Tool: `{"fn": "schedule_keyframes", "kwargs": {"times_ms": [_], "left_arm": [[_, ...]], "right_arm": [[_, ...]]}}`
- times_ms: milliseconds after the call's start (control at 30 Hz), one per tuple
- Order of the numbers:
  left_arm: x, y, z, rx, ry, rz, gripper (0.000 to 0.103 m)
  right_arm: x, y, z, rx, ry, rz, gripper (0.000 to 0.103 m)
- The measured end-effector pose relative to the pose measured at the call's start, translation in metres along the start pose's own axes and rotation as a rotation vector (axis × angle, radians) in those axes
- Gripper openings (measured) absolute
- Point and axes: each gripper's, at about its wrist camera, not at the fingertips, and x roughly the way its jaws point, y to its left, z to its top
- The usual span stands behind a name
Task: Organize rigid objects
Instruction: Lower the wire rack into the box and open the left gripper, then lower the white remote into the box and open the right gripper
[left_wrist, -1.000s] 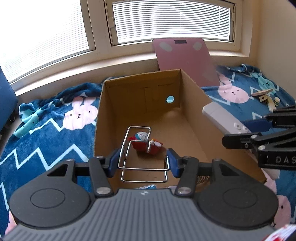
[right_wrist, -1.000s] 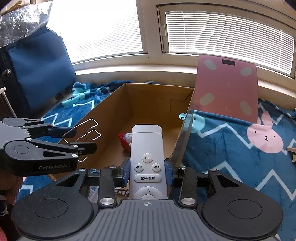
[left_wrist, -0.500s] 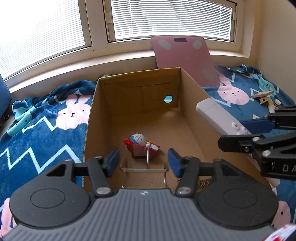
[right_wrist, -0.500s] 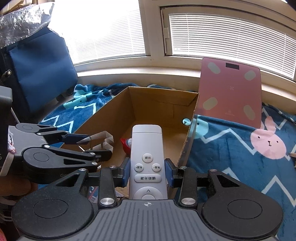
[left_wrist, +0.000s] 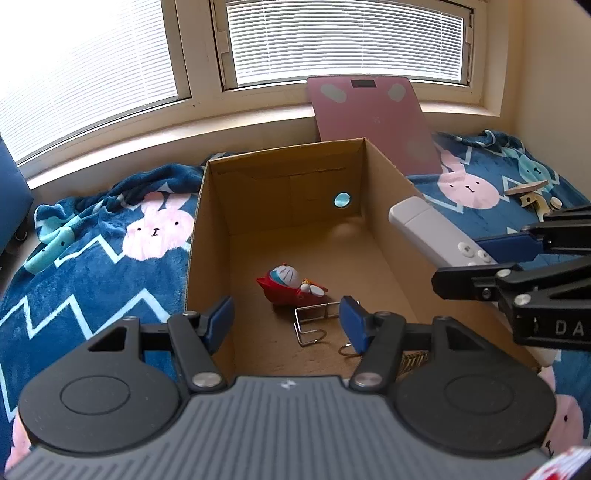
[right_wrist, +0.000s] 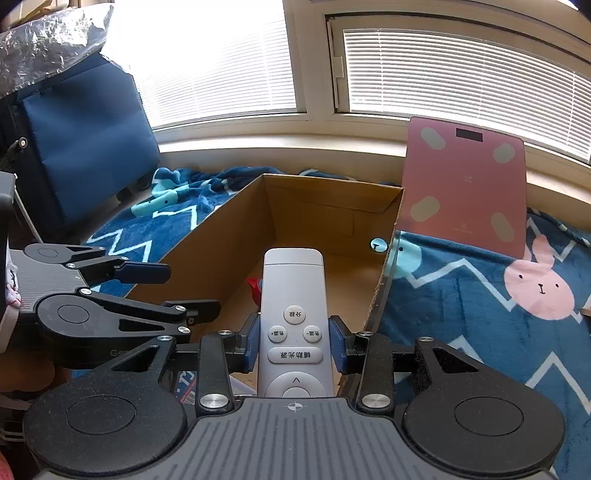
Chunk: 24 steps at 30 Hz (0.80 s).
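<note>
The right tool (right_wrist: 294, 345) is clamped on a slim white remote (right_wrist: 294, 321) with round grey buttons and one wide bar button, held at centre frame, above the near edge of the open cardboard box (left_wrist: 207, 236). The left tool (left_wrist: 286, 325), its jaws just opened, stands apart and empty at lower centre over the box. Below it a bent wire holder (left_wrist: 314, 323) lies on the box floor, touching a red toy (left_wrist: 290, 286) with a blue-and-white figure.
</note>
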Motion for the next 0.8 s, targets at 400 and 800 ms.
{"fn": "schedule_keyframes", "kwargs": {"times_ms": [400,800], "left_arm": [[-0.004,0.0,0.001,0.003,-0.009,-0.002,0.058],[-0.02,-0.002,-0.003,-0.015,-0.029,-0.004,0.058]], "right_arm": [[0.004,0.002,0.002,0.007,0.004,0.005,0.036],[-0.024,-0.015,0.004,0.095,-0.105,0.011,0.063]]}}
